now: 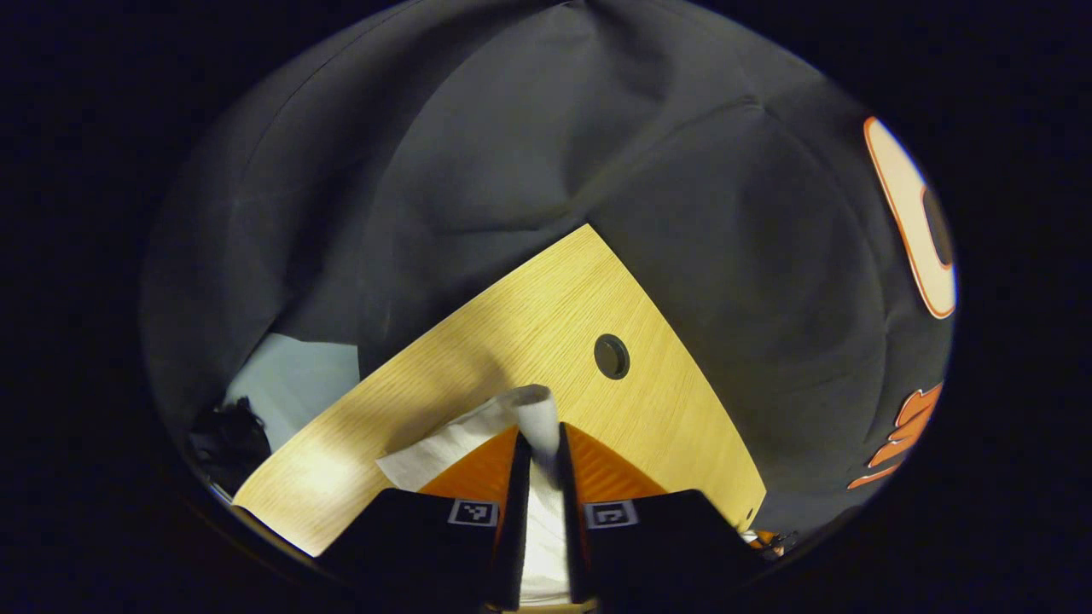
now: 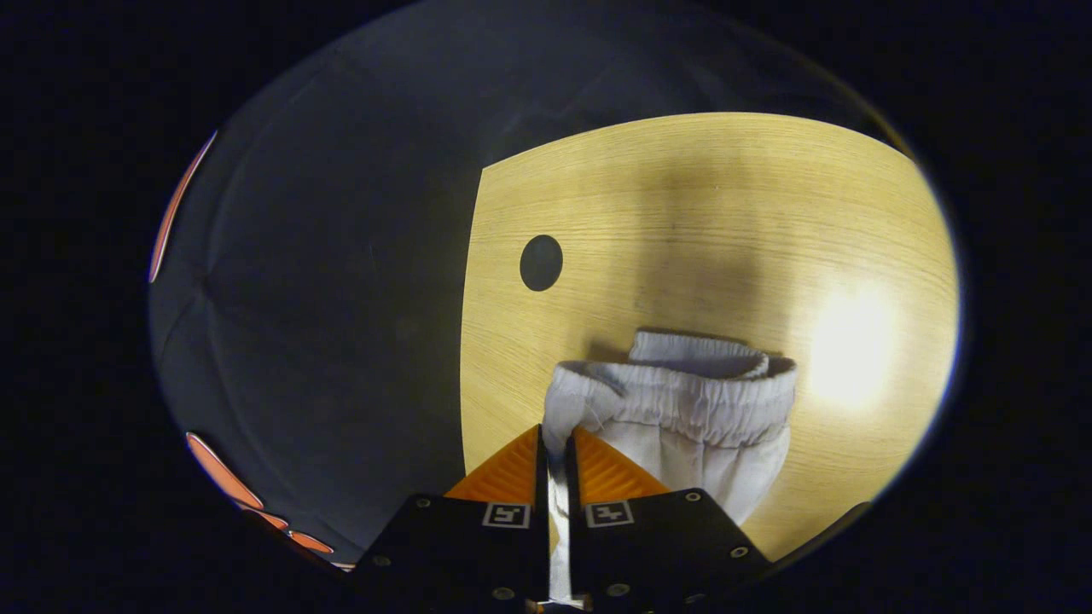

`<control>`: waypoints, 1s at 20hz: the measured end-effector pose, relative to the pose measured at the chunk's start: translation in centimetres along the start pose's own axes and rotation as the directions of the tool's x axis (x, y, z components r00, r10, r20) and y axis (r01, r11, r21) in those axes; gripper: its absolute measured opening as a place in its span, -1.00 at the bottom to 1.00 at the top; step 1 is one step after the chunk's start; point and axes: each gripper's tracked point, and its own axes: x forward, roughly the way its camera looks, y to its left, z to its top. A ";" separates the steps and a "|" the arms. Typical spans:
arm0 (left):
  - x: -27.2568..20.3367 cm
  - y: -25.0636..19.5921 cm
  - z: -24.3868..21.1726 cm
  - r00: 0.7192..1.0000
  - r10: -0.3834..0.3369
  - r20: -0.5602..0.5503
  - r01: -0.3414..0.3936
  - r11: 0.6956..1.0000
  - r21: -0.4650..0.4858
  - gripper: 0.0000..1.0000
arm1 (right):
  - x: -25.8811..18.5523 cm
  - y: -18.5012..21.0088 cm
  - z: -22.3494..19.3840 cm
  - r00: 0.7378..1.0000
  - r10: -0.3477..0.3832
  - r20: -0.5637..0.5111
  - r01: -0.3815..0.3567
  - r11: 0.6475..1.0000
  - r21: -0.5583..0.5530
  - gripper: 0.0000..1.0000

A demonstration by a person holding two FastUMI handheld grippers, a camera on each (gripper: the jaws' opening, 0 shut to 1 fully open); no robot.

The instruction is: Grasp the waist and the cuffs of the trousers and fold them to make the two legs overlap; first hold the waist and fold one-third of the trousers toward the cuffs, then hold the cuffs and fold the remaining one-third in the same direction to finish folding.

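Note:
The trousers are white. In the left gripper view a rolled white edge of the trousers (image 1: 499,426), with no elastic visible, rises between my fingers, and my left gripper (image 1: 540,443) is shut on it just above the wooden table (image 1: 546,333). In the right gripper view the gathered elastic waist (image 2: 682,396) of the trousers stands up from the table (image 2: 682,213). My right gripper (image 2: 556,443) is shut on the waist's left corner, with cloth running down between the fingers. The rest of the trousers is hidden beneath both grippers.
A round dark hole (image 1: 611,356) in the tabletop lies close to the table corner, also seen as the hole (image 2: 541,263) left of the waist. The table edge (image 2: 472,324) runs just left of my right gripper. Black cloth wall (image 1: 529,136) hangs behind.

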 end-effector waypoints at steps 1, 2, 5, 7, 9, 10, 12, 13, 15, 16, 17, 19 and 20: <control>-1.2 -0.3 0.3 1.000 -0.005 0.005 0.005 1.000 0.011 -0.43 | -0.8 0.2 -0.1 1.000 0.017 -0.001 -0.017 1.000 -0.010 -0.74; -0.6 -0.9 0.2 1.000 -0.012 0.005 0.012 1.000 0.025 -0.15 | -1.5 0.4 -0.3 1.000 0.027 0.000 -0.027 0.999 -0.025 -0.48; -2.2 -1.2 0.6 1.000 0.006 0.015 -0.008 0.995 0.101 0.66 | -3.2 0.8 0.0 0.999 0.035 0.020 -0.033 0.995 -0.096 0.03; -2.8 -1.5 0.1 1.000 0.021 0.015 -0.023 0.987 0.157 0.95 | -4.5 -0.4 0.5 0.999 0.001 0.042 0.006 0.988 -0.155 0.34; -3.6 -1.9 -0.5 1.000 0.022 0.009 -0.023 0.981 0.195 1.00 | -5.7 -1.9 0.5 0.997 -0.051 0.058 0.062 0.974 -0.218 0.46; -4.3 -2.2 -0.8 1.000 0.022 0.012 -0.024 0.976 0.215 0.99 | -6.4 -2.7 0.5 0.995 -0.081 0.065 0.094 0.963 -0.251 0.53; -5.3 -2.5 -1.5 0.999 0.031 0.016 -0.034 0.962 0.270 0.99 | -7.8 -4.4 0.6 0.988 -0.131 0.079 0.149 0.939 -0.311 0.41; -5.7 -2.6 -2.0 0.999 0.035 0.015 -0.038 0.953 0.301 0.99 | -8.1 -5.1 0.6 0.986 -0.145 0.084 0.165 0.930 -0.329 0.63; -7.0 -3.1 -3.5 0.999 0.045 0.011 -0.046 0.931 0.362 0.99 | -8.1 -6.7 0.1 0.979 -0.186 0.076 0.201 0.917 -0.345 0.70; -7.6 -3.2 -3.9 0.998 0.055 0.013 -0.056 0.918 0.393 1.00 | -8.0 -7.8 -0.3 0.976 -0.208 0.071 0.219 0.910 -0.351 0.73; -7.9 -3.3 -4.1 0.998 0.066 0.017 -0.067 0.905 0.421 1.00 | -7.8 -8.6 -0.6 0.972 -0.223 0.066 0.232 0.904 -0.359 0.76; -8.9 -3.8 -5.3 0.997 0.070 0.016 -0.069 0.885 0.461 0.99 | -7.3 -9.6 -1.2 0.969 -0.242 0.047 0.243 0.901 -0.359 0.80; -9.5 -4.1 -6.0 0.998 0.068 0.007 -0.063 0.877 0.476 1.00 | -6.9 -9.6 -1.4 0.971 -0.236 0.034 0.233 0.907 -0.351 0.85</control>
